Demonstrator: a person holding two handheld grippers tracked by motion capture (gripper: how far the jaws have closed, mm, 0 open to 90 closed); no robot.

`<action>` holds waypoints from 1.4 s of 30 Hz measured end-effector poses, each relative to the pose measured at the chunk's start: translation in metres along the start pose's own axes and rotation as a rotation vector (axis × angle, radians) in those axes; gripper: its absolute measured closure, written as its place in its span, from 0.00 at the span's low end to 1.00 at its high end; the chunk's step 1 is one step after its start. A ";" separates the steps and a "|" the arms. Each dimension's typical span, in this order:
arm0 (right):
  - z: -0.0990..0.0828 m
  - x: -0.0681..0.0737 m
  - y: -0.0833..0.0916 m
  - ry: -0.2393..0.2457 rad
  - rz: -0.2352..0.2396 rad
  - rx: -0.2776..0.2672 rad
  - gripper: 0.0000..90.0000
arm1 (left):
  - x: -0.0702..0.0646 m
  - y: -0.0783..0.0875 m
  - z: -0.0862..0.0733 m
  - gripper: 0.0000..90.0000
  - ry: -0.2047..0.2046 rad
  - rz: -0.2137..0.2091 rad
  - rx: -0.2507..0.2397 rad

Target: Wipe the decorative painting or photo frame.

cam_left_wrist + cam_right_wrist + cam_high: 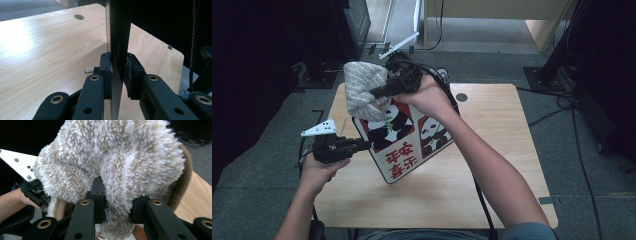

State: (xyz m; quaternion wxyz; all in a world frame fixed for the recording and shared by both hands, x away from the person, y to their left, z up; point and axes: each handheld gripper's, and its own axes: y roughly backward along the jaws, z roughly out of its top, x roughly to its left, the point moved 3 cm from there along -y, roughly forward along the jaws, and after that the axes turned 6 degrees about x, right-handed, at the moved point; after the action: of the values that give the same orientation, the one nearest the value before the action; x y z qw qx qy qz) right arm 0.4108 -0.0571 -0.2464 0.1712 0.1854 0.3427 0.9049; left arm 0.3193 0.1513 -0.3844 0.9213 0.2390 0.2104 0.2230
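Observation:
A flat bag [399,137] printed with pandas and red characters stands tilted over the wooden table [492,150]. My left gripper [367,145] is shut on its left edge; in the left gripper view the black jaws [117,72] pinch the bag's thin dark edge [118,32]. A cream fleece item [362,87] with a brown knit lining hangs at the bag's top left corner. My right gripper [379,91] is shut on it, and in the right gripper view [116,205] a fold of the fleece [112,152] is squeezed between the pads.
The table has a round cable hole [461,97] near its far edge. A small wire clip [88,70] lies on the wood by the left jaw. Cables [572,130] trail over the grey floor at the right. Dark equipment stands [542,75] flank the table.

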 end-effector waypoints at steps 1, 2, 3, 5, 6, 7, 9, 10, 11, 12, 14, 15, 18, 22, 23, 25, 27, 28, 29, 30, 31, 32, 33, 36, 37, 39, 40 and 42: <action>-0.001 -0.001 0.001 -0.005 -0.006 0.000 0.78 | 0.000 0.000 0.000 0.88 0.000 0.000 0.000; -0.001 -0.002 0.002 -0.009 -0.006 -0.001 0.78 | 0.000 0.000 0.000 0.88 0.000 0.000 0.000; -0.002 -0.004 0.003 -0.016 -0.006 -0.001 0.78 | 0.000 0.000 0.000 0.88 0.001 0.000 0.000; -0.003 -0.007 0.005 -0.018 -0.007 -0.004 0.78 | 0.000 0.000 0.000 0.88 -0.001 -0.001 0.001; -0.004 -0.008 0.006 -0.021 -0.010 -0.005 0.78 | 0.000 0.000 0.000 0.87 -0.001 -0.001 0.001; -0.005 -0.008 0.007 -0.021 -0.011 -0.005 0.78 | 0.000 0.000 0.000 0.88 -0.002 -0.001 0.001; -0.006 -0.010 0.009 -0.026 -0.015 -0.006 0.78 | 0.000 0.000 0.000 0.88 -0.001 -0.001 0.000; -0.007 -0.012 0.010 -0.028 -0.020 -0.007 0.78 | 0.000 0.000 0.000 0.88 -0.001 -0.001 0.000; -0.007 -0.012 0.011 -0.031 -0.021 -0.006 0.78 | 0.000 0.000 0.000 0.88 -0.001 -0.001 -0.001; -0.008 -0.014 0.013 -0.034 -0.024 -0.007 0.78 | 0.000 0.000 0.000 0.87 -0.001 0.000 0.000; -0.009 -0.016 0.015 -0.036 -0.032 -0.008 0.78 | -0.001 0.000 0.000 0.87 -0.003 0.000 0.001; -0.010 -0.017 0.016 -0.041 -0.034 -0.006 0.78 | 0.000 0.000 0.000 0.87 -0.003 0.000 0.000; -0.012 -0.020 0.019 -0.046 -0.045 -0.009 0.79 | 0.000 0.000 0.000 0.87 -0.004 0.001 0.002; -0.015 -0.024 0.023 -0.047 -0.056 -0.016 0.79 | 0.000 0.000 0.000 0.87 -0.004 0.001 0.001; -0.016 -0.025 0.024 -0.047 -0.056 -0.017 0.79 | 0.000 0.000 0.000 0.87 -0.004 0.002 0.001; -0.017 -0.027 0.025 -0.052 -0.063 -0.024 0.79 | 0.000 0.000 0.000 0.87 -0.001 0.002 0.000; -0.018 -0.030 0.027 -0.052 -0.068 -0.027 0.79 | 0.000 0.001 0.000 0.87 0.000 0.004 0.001; -0.019 -0.031 0.028 -0.055 -0.071 -0.028 0.79 | 0.000 0.001 0.000 0.87 0.000 0.004 0.001; -0.020 -0.032 0.029 -0.058 -0.073 -0.030 0.79 | 0.000 0.001 0.000 0.87 -0.002 0.004 0.002; -0.020 -0.033 0.029 -0.061 -0.075 -0.033 0.79 | 0.000 0.001 0.000 0.87 -0.003 0.005 0.002; -0.021 -0.034 0.031 -0.062 -0.077 -0.032 0.79 | 0.000 0.001 0.000 0.87 -0.003 0.005 0.003; -0.022 -0.036 0.032 -0.063 -0.081 -0.035 0.79 | 0.001 0.001 0.000 0.87 -0.003 0.006 0.002; -0.023 -0.037 0.033 -0.068 -0.084 -0.035 0.79 | 0.001 0.001 0.000 0.87 -0.004 0.007 0.002; -0.025 -0.041 0.037 -0.072 -0.099 -0.036 0.79 | 0.001 0.001 0.000 0.87 -0.005 0.008 0.002; -0.026 -0.042 0.038 -0.075 -0.103 -0.037 0.79 | 0.001 0.001 0.000 0.87 -0.004 0.008 0.002; -0.028 -0.045 0.041 -0.078 -0.113 -0.036 0.79 | 0.001 0.001 0.000 0.87 -0.005 0.009 0.002; -0.029 -0.046 0.043 -0.080 -0.117 -0.037 0.79 | 0.001 0.001 0.000 0.87 -0.006 0.009 0.003; -0.030 -0.049 0.046 -0.084 -0.129 -0.034 0.79 | 0.001 0.002 0.000 0.87 -0.004 0.012 0.002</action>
State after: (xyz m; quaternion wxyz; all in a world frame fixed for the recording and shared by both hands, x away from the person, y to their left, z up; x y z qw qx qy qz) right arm 0.4313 -0.1276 -0.2468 0.2466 0.1979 0.3310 0.8891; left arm 0.3199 0.1535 -0.3840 0.9202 0.2418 0.2074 0.2275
